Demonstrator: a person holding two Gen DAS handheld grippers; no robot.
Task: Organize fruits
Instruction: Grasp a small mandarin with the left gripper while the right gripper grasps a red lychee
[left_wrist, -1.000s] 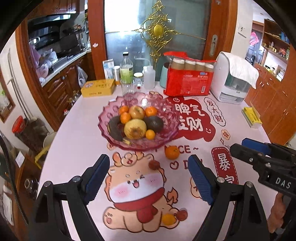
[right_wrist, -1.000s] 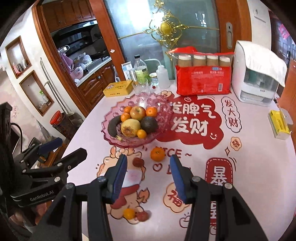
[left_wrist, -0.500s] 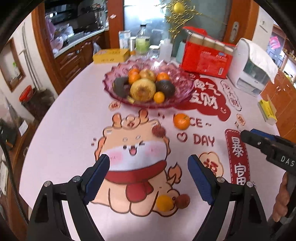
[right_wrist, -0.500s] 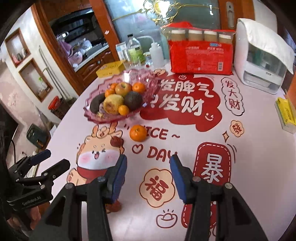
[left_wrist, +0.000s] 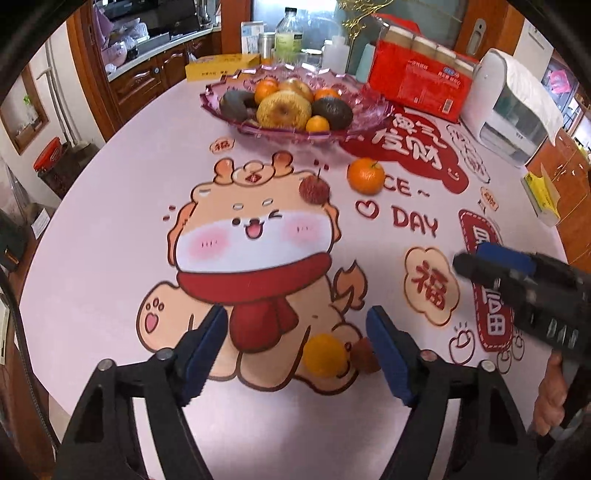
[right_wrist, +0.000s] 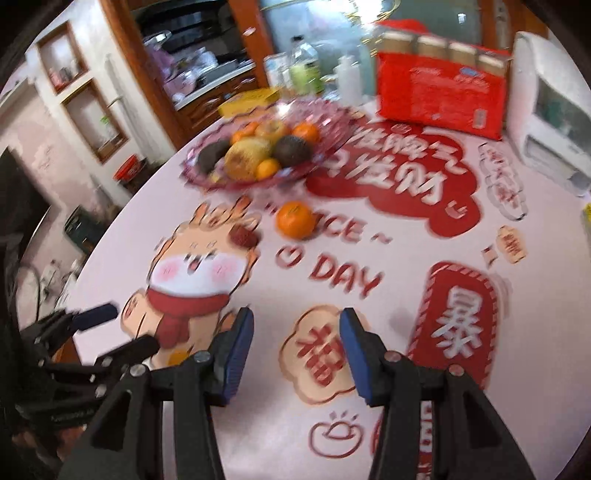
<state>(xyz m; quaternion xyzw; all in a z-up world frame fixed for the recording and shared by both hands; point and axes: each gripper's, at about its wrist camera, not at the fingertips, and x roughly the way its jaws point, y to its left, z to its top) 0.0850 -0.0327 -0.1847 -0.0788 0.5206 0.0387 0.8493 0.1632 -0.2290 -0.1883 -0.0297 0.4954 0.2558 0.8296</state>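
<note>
left wrist view: the left gripper (left_wrist: 297, 347) hangs low over the printed worktop (left_wrist: 110, 221), its jaws closing with nothing gripped yet; a small orange (left_wrist: 325, 354) lies between them, low in the frame and nearer the right-hand blue pad, with a small dark-red fruit (left_wrist: 364, 356) touching its right side. to do this step well, the jaws should probably shift right so the orange sits centred, and close on it alone, because the red fruit is close enough to be nudged or pinched along. both look round and likely to roll, so a slow squeeze seems wise.

right wrist view, blurred: the right gripper (right_wrist: 297, 354) has its jaws partly open and empty over a printed red character at lower centre.

other loose fruit waits above centre in the left view: a bigger mandarin (left_wrist: 365, 176) with a green stem, and a bumpy red lychee-like fruit (left_wrist: 314, 190) just to its left. the pink glass fruit bowl (left_wrist: 369, 110), near the top, already holds oranges, apples and two dark avocados.
</note>
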